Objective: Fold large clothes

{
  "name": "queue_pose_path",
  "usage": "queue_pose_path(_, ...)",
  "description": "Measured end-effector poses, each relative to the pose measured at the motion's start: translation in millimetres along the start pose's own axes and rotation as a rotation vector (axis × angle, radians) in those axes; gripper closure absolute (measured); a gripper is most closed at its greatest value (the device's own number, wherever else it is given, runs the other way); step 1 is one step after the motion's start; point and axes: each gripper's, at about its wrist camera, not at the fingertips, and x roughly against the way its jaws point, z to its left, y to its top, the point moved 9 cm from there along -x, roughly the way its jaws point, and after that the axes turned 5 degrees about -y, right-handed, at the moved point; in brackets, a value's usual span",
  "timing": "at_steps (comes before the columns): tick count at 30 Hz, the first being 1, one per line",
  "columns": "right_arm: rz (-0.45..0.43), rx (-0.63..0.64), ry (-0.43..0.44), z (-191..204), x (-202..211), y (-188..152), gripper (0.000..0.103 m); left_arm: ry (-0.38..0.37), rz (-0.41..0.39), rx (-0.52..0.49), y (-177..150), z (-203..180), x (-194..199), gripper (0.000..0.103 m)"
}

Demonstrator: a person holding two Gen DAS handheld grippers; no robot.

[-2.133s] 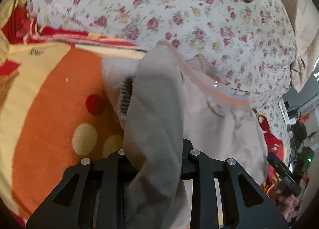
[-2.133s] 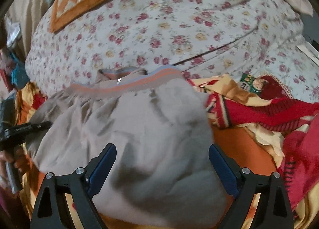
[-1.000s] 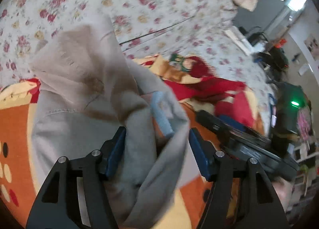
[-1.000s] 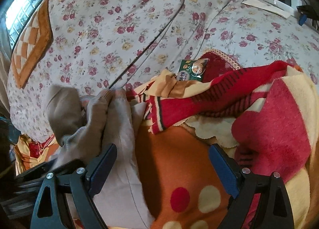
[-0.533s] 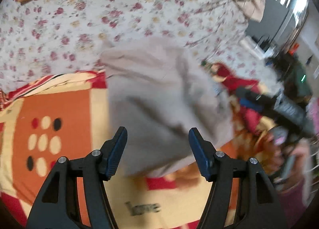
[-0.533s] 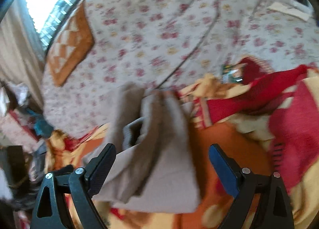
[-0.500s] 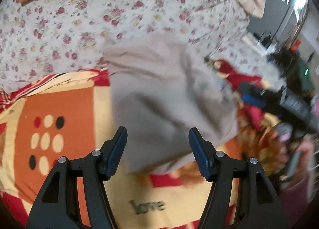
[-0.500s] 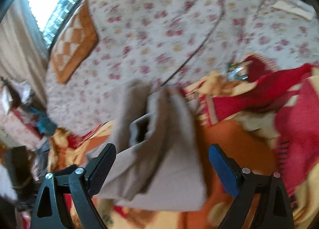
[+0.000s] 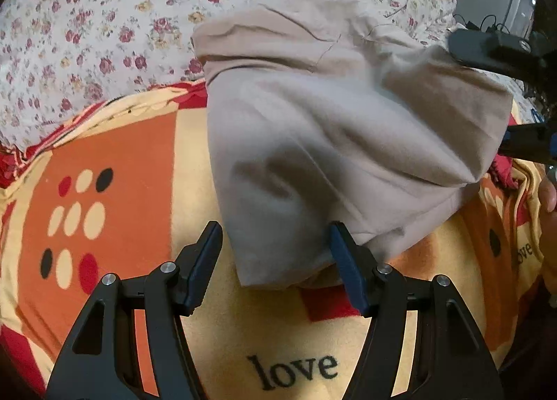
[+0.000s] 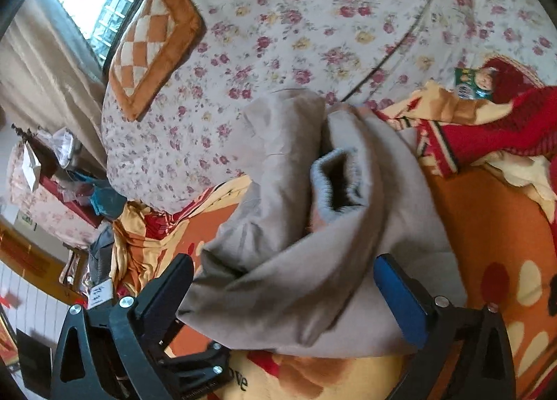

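Observation:
A beige sweatshirt (image 9: 330,142) lies folded in a thick bundle on the orange and yellow blanket (image 9: 115,170). My left gripper (image 9: 273,243) hovers over its near corner, jaws apart; the cloth lies between the fingers without being pinched. In the right wrist view the same sweatshirt (image 10: 313,226) shows a grey ribbed cuff (image 10: 334,184) tucked into the fold. My right gripper (image 10: 283,281) straddles the bundle's near edge, its jaws opening wide and clear of the cloth. The right gripper's black fingers (image 9: 501,48) also show at the far right of the left wrist view.
Behind the blanket is a floral bedspread (image 10: 313,17) with an orange checked cushion (image 10: 153,41). Bunched red blanket folds (image 10: 497,135) and a green snack packet (image 10: 473,81) lie to the right. A person's hand (image 9: 548,191) is at the right edge. Cluttered furniture (image 10: 52,174) stands left.
The sweatshirt, earlier hanging in my left gripper, has been folded over and now rests as a bundle on the blanket. Both grippers swung round toward it; the right jaws spread wider.

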Motion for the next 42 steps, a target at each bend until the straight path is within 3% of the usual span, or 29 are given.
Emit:
queue_pose_path(3, 0.032, 0.033, -0.035, 9, -16, -5, 0.001, -0.008, 0.01, 0.01, -3, -2, -2, 0.038)
queue_pose_path(5, 0.026, 0.051, -0.074, 9, -26, -6, 0.01, -0.009, 0.012, 0.014, -4, -1, -3, 0.038)
queue_pose_path(7, -0.012, 0.054, -0.136, -1, -28, -2, 0.072, -0.014, 0.017, 0.015, -4, -1, -3, 0.038)
queue_pose_path(8, -0.022, 0.053, -0.17, -7, -26, 0, 0.078, -0.019, 0.021, 0.015, -4, -1, -3, 0.038)
queue_pose_path(10, -0.022, 0.028, -0.153, -19, -15, -1, 0.086, -0.026, 0.031, 0.02, -5, 0, -2, 0.038)
queue_pose_path(12, -0.007, 0.022, -0.147, -26, -2, -7, 0.088, -0.035, 0.032, 0.022, -5, 1, 5, 0.038)
queue_pose_path(18, 0.02, 0.05, -0.234, -49, 7, -20, 0.089, -0.069, -0.098, 0.036, 14, 4, 47, 0.038)
queue_pose_path(21, 0.065, 0.058, -0.296, -59, -6, -31, 0.089, -0.081, -0.099, 0.086, 23, 9, 40, 0.038)
queue_pose_path(26, 0.021, 0.032, -0.257, -59, 14, -28, 0.089, -0.084, -0.053, 0.066, 28, -1, 16, 0.038)
queue_pose_path(29, 0.069, -0.024, -0.269, -78, -1, -34, 0.089, -0.061, 0.003, 0.036, 25, -8, -9, 0.038)
queue_pose_path(34, 0.019, -0.083, -0.268, -82, 15, -26, 0.055, -0.078, 0.011, 0.057, 24, -12, -18, 0.038)
queue_pose_path(38, -0.063, -0.004, -0.318, -65, 31, -11, 0.052, -0.089, 0.011, 0.065, 27, -11, -13, 0.038)
queue_pose_path(42, -0.079, 0.115, -0.393, -49, 26, 9, 0.028, -0.094, -0.054, 0.085, 44, -4, 3, 0.038)
